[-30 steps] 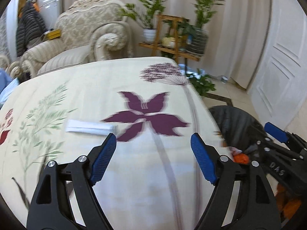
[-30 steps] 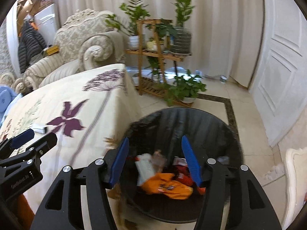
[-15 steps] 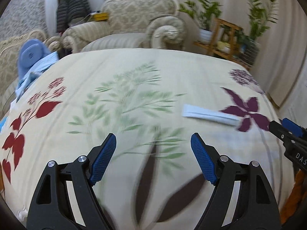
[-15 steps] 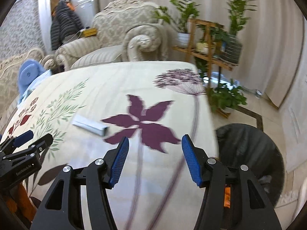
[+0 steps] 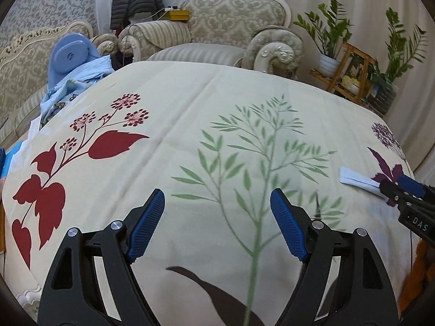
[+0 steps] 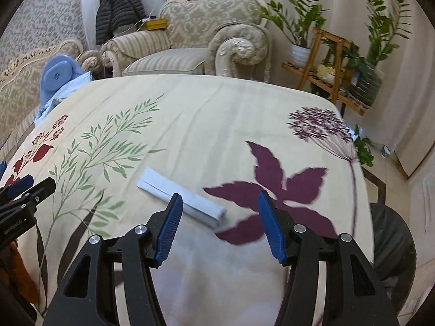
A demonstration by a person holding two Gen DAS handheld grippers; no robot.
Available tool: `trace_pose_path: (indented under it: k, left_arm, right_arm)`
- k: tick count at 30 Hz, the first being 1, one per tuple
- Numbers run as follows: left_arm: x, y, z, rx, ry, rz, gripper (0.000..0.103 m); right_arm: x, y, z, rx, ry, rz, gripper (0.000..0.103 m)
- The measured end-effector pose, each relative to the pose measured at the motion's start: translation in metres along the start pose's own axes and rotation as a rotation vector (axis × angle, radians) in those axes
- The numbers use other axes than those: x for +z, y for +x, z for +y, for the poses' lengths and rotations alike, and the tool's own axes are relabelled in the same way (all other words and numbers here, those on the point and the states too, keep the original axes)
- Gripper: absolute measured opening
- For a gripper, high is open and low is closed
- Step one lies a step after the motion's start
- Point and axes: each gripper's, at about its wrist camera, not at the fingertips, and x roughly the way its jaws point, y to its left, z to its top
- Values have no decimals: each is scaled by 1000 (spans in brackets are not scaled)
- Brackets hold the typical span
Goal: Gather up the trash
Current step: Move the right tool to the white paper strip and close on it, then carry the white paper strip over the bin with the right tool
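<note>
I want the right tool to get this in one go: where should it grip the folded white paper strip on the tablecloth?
Probably across the narrow width of the folded paper strip, near its middle, coming from above. It lies flat and long, slanting across the tablecloth.

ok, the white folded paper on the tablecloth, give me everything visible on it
The white folded paper is a long, narrow, flat strip, pale white-blue, with a lengthwise seam where its edges fold together. It looks like thin paper or a wrapper. It lies flat and diagonal on the floral tablecloth, between the green sprig and the purple flower print. The right gripper hangs just short of it with jaws open; whether they touch it is unclear. No print is readable.
</note>
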Motion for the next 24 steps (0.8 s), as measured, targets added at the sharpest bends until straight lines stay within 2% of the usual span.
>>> trace_pose_path:
  k: [5,11,14,16,20,22,24]
  left_arm:
    - [2,5,4,-20,-16,16,78]
    - [0,4,0,-26,2,13,78]
    - [-1,3,-1,-30,4,13,78]
    - [-1,2,-2,-32,3,13,78]
    - [-3,1,-7,-44,5,17,78]
    - [-6,-1,-11,-49,11,17,78]
    - [-8,-3,-16,-60,15,19,78]
  right_arm:
    - [3,14,12,32,-22,39,57]
    - [-9,10,29,78,-67,76,57]
    - [-13,7,35,70,-85,71,56]
    - [-12,7,35,86,-78,75,45]
    - [-9,8,36,110,-75,83,30]
    - [-9,8,36,119,-68,83,18]
    - [-10,7,35,115,-62,78,16]
